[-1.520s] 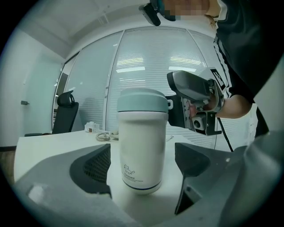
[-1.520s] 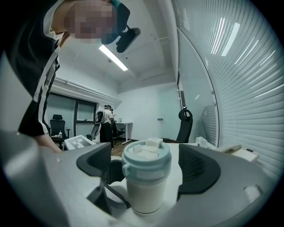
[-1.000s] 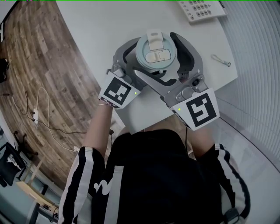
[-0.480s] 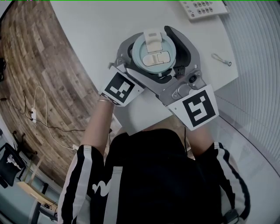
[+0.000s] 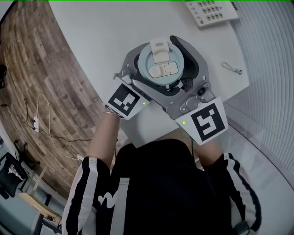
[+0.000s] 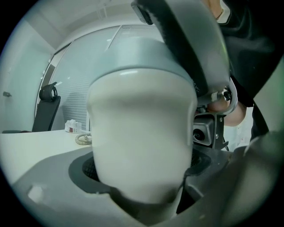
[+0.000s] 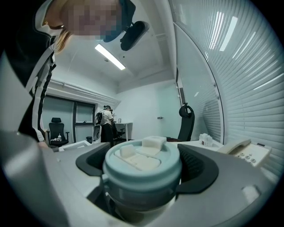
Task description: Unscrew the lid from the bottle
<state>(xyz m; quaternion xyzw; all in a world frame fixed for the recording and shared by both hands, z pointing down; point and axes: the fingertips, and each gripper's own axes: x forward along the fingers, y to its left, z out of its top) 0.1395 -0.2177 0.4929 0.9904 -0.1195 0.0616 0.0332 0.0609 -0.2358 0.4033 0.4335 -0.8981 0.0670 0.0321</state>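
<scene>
A white bottle [image 6: 142,150] with a pale teal lid [image 5: 161,64] stands over the white table [image 5: 101,32]. The lid has a cream flip tab [image 5: 158,46] on top. My left gripper [image 6: 142,186] is shut on the bottle's white body, below the lid. My right gripper [image 7: 143,177] is shut on the lid [image 7: 143,166], with a dark pad on either side of it. In the head view both sets of jaws ring the bottle, and the marker cubes [image 5: 127,101] [image 5: 207,122] sit nearer the person. The bottle's base is hidden.
A desk phone [image 5: 212,11] lies at the table's far right, and a small metal clip [image 5: 232,67] near the right edge. Wooden floor [image 5: 41,69] with a cable runs left of the table. An office chair [image 7: 186,122] and a standing person [image 7: 106,123] are far off.
The right gripper and the lid have turned slightly counterclockwise in the head view: the flip tab now points a little left of straight up. The left gripper keeps its hold on the body.
</scene>
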